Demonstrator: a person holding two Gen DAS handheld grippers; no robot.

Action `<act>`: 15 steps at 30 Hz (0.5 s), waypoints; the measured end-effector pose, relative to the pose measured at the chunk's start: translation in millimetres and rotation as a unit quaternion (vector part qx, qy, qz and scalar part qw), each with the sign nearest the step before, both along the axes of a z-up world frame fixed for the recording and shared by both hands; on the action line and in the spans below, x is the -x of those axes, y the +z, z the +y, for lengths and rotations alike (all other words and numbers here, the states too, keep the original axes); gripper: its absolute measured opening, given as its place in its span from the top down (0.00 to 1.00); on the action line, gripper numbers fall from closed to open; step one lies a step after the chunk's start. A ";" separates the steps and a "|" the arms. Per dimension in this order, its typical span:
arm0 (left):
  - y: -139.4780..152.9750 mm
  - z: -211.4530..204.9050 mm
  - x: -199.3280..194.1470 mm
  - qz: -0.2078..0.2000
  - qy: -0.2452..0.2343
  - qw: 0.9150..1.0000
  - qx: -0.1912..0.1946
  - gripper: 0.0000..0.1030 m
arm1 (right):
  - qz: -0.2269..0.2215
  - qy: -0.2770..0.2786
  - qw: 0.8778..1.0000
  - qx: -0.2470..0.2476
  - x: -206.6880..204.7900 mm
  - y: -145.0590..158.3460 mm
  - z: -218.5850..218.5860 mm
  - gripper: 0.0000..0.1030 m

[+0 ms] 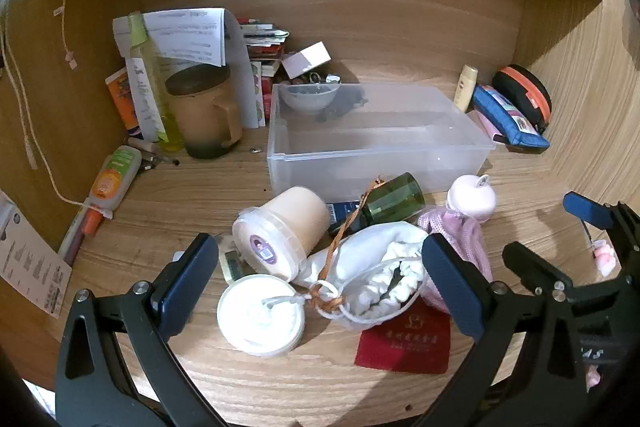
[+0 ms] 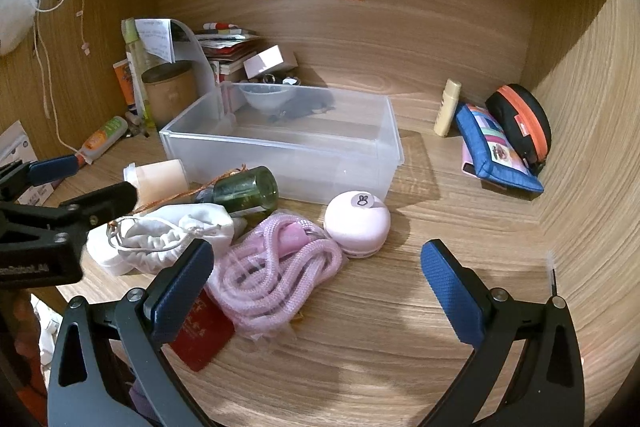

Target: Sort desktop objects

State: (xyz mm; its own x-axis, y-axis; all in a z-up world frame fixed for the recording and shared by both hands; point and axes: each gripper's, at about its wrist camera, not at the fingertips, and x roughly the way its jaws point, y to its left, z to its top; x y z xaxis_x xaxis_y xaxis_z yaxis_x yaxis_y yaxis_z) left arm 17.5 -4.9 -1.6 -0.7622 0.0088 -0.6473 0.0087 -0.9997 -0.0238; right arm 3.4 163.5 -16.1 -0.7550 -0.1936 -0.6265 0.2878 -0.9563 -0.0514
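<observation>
A clear plastic bin (image 1: 456, 143) (image 2: 384, 131) stands mid-desk. In front of it lies a heap: a beige tub on its side (image 1: 296, 219), a white round lid (image 1: 260, 315), a white drawstring pouch (image 1: 376, 259) (image 2: 192, 227), a green glass bottle (image 1: 394, 197) (image 2: 248, 189), a pink cord (image 2: 276, 267), a pink round case (image 2: 356, 219) (image 1: 474, 201) and a red booklet (image 1: 404, 343) (image 2: 200, 335). My left gripper (image 1: 320, 287) is open, over the lid and pouch. My right gripper (image 2: 316, 291) is open, just above the pink cord; it also shows in the left wrist view (image 1: 560, 231).
A brown mug (image 1: 204, 111), a yellow bottle, papers and small boxes crowd the back left. A tube (image 1: 116, 179) lies at the left wall. A cream tube (image 2: 448, 107), a blue pouch (image 2: 496, 151) and a black-orange case (image 2: 520, 119) sit at the back right. Wooden walls enclose the desk.
</observation>
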 end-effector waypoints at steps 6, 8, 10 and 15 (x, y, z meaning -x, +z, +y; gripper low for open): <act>0.5 -12.3 -7.4 0.008 -0.017 1.000 -0.009 0.00 | -0.004 -0.006 1.000 0.007 0.8 -3.8 7.5 0.00; -1.0 -21.2 -7.3 0.003 -0.023 1.000 -0.018 0.00 | -0.012 -0.008 1.000 0.015 3.6 -6.3 10.9 0.00; -1.3 -27.5 -8.6 -0.002 -0.034 0.999 -0.004 0.00 | -0.019 -0.013 0.999 0.022 6.5 -8.9 15.6 0.00; -7.5 -52.1 -14.2 -0.009 -0.015 0.999 0.029 0.00 | -0.026 -0.029 0.999 0.036 10.9 -10.1 28.3 0.00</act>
State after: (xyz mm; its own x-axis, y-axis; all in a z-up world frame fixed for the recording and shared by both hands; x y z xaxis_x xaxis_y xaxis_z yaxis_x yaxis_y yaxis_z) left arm 31.7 -57.0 -9.1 -0.7505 -0.0059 -0.6608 -0.0222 -0.9992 0.0340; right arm -7.5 191.8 -26.2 -0.7335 -0.1965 -0.6506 0.2326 -0.9721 0.0313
